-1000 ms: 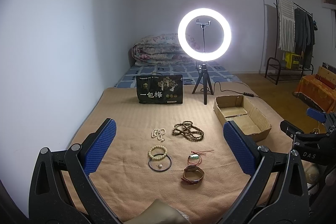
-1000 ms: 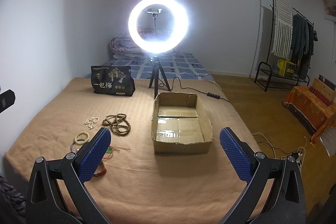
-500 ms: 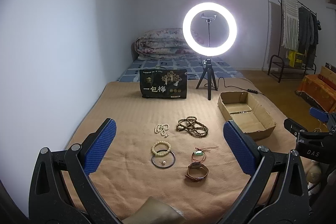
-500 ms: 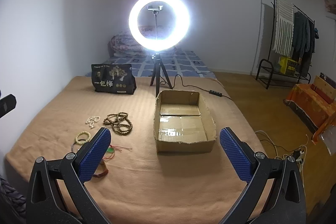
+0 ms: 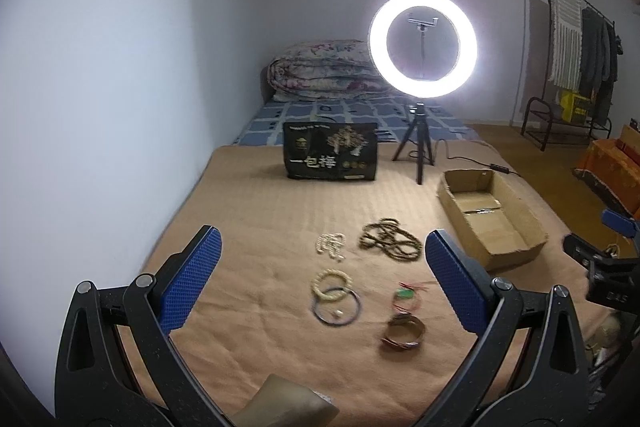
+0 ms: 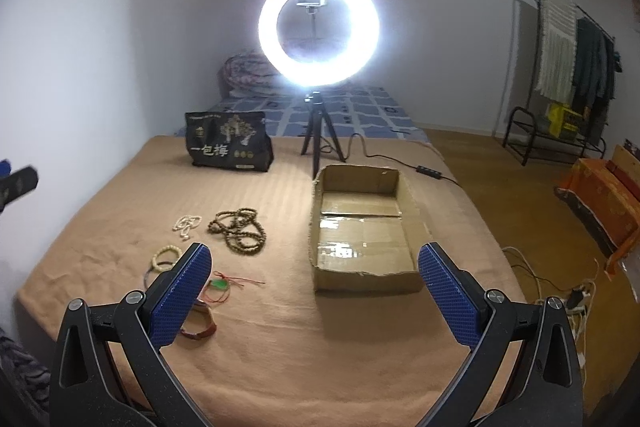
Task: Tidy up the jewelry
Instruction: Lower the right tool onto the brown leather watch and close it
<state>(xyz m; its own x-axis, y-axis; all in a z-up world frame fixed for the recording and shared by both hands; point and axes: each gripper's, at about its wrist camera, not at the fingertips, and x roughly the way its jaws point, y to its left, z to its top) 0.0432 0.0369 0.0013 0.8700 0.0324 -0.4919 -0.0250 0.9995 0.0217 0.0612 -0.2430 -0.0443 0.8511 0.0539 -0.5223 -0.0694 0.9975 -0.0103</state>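
Several jewelry pieces lie on the tan blanket [image 5: 260, 227]: a dark bead necklace [image 5: 390, 245] [image 6: 240, 229], a small white bead string [image 5: 331, 245] [image 6: 186, 225], a cream bead bracelet [image 5: 331, 283] [image 6: 166, 257], a dark thin bangle [image 5: 336, 309], a green pendant on red cord [image 5: 405, 295] [image 6: 219, 283] and a brown leather cuff [image 5: 402, 335] [image 6: 198, 327]. An empty cardboard box [image 5: 490, 215] [image 6: 366, 227] stands to their right. My left gripper [image 5: 320, 287] is open above the jewelry. My right gripper [image 6: 314, 297] is open in front of the box.
A lit ring light on a tripod [image 5: 422, 47] [image 6: 318, 31] and a black snack bag [image 5: 331, 157] [image 6: 229, 147] stand at the back. A folded quilt [image 5: 320, 71] lies behind. A clothes rack [image 6: 576, 67] and floor cables [image 6: 560, 291] are on the right.
Both views have shifted: the left gripper has drifted left and back, so the jewelry sits more to the right. The right gripper has moved slightly forward toward the box. Both stay open.
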